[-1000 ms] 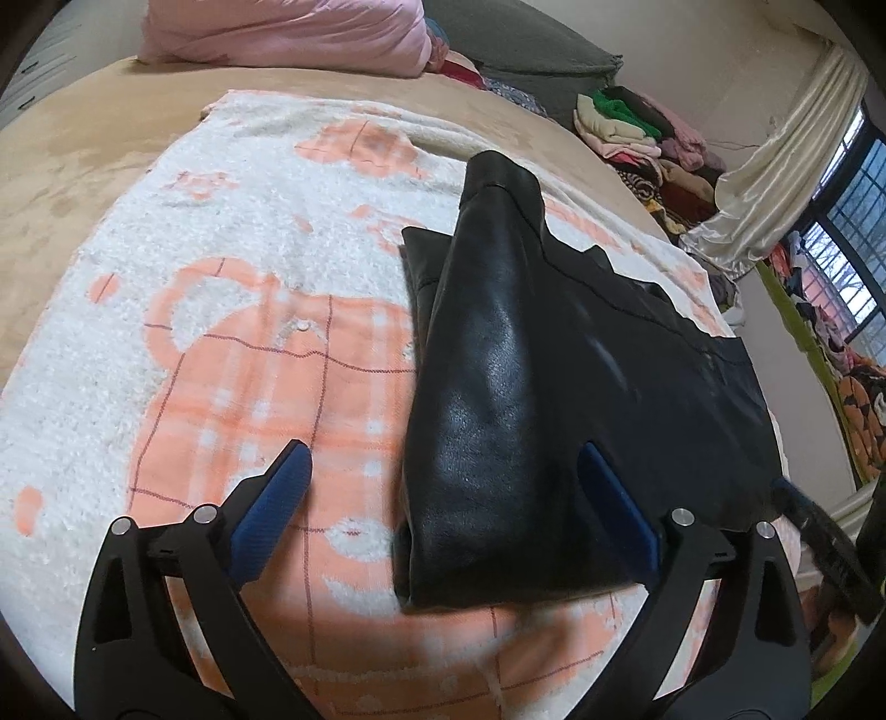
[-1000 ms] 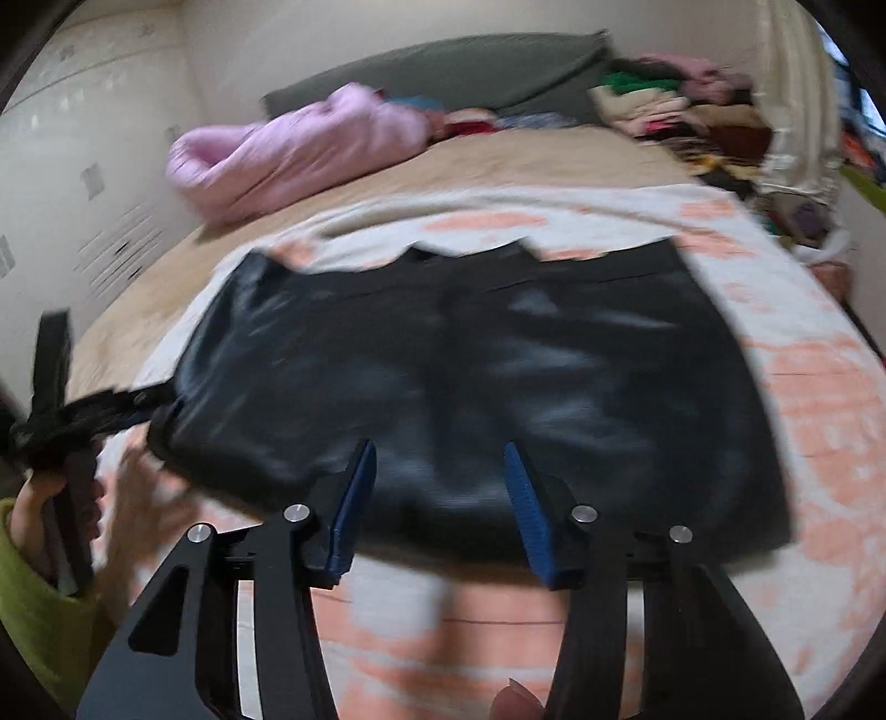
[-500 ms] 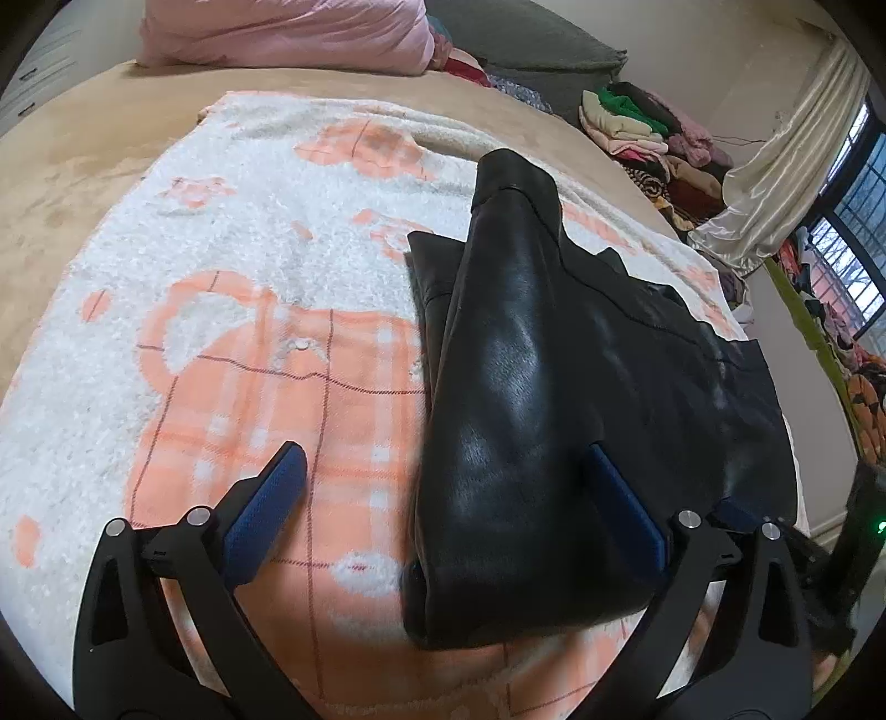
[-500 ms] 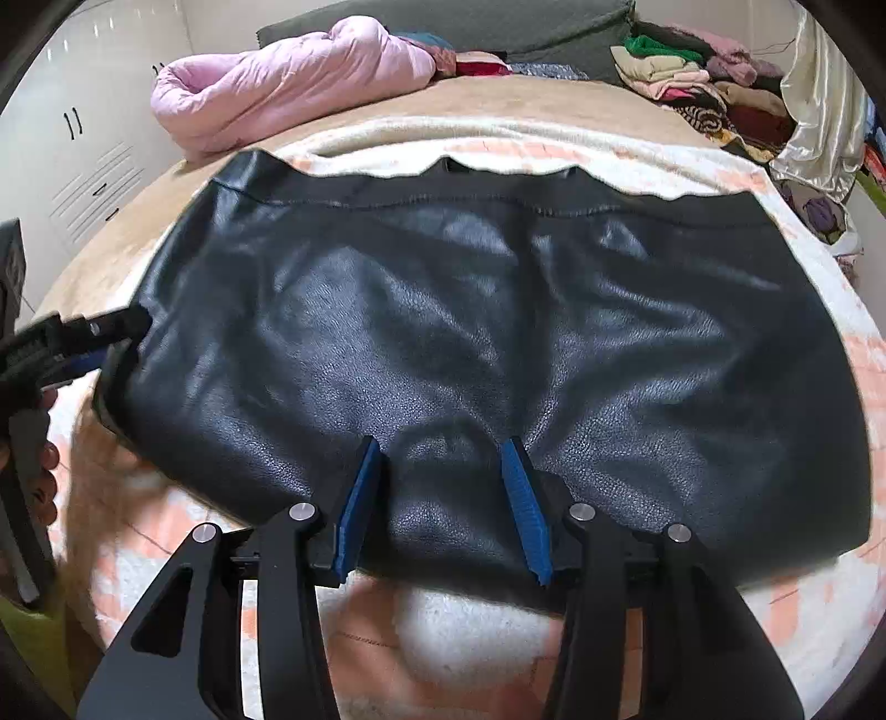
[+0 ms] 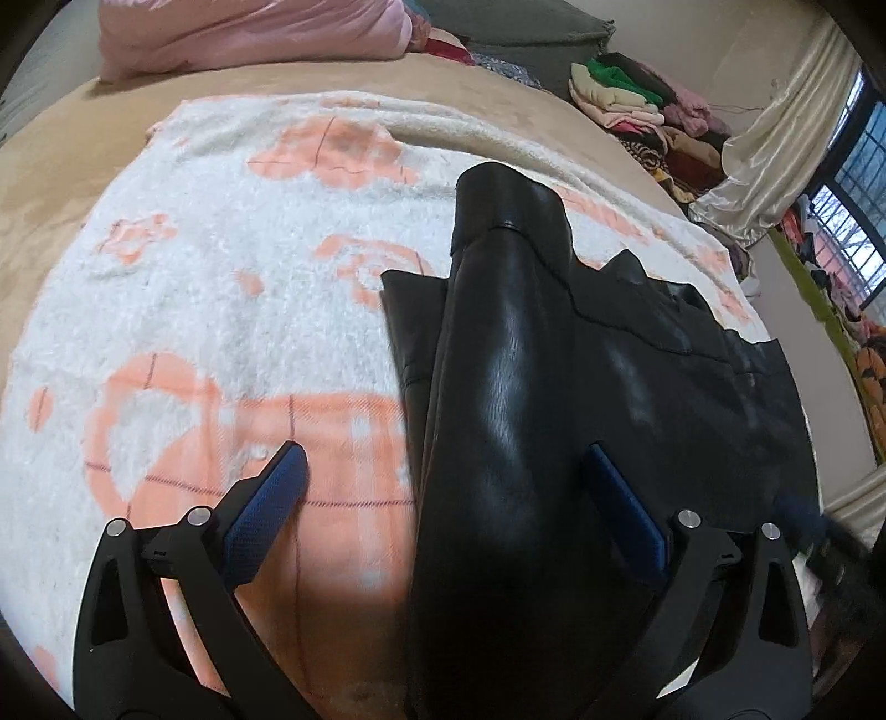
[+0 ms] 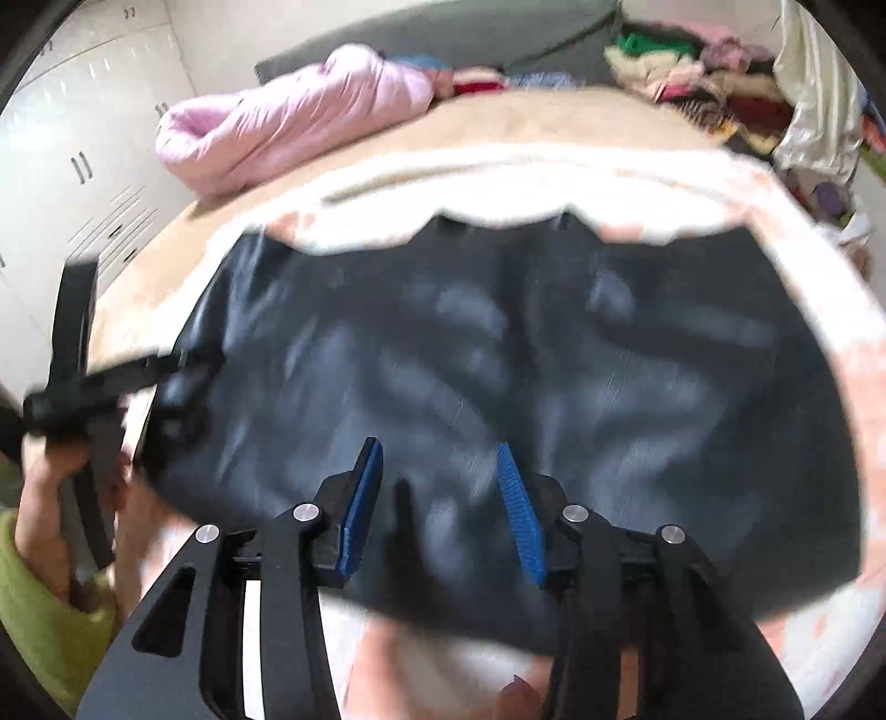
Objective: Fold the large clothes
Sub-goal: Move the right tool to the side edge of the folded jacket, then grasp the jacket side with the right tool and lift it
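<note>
A black leather garment [image 5: 554, 421] lies folded on a white and orange blanket [image 5: 210, 310]. It fills the middle of the right wrist view [image 6: 498, 376], blurred. My left gripper [image 5: 443, 498] is open wide, low at the garment's left end, with the folded edge between its blue pads [image 5: 266, 509]. My right gripper [image 6: 440, 498] is open, its fingers over the garment's near edge. The left gripper also shows in the right wrist view [image 6: 77, 387], held by a hand at the garment's left end.
The blanket covers a tan bed [image 5: 55, 183]. A pink duvet [image 5: 249, 33] lies at the head of the bed. A pile of clothes [image 5: 637, 94] and a curtain [image 5: 775, 144] stand at the far right. White cupboards [image 6: 72, 160] line the left wall.
My left gripper has moved forward over the garment's left end. My right gripper has pulled back and the view has blurred with motion. Both stay open.
</note>
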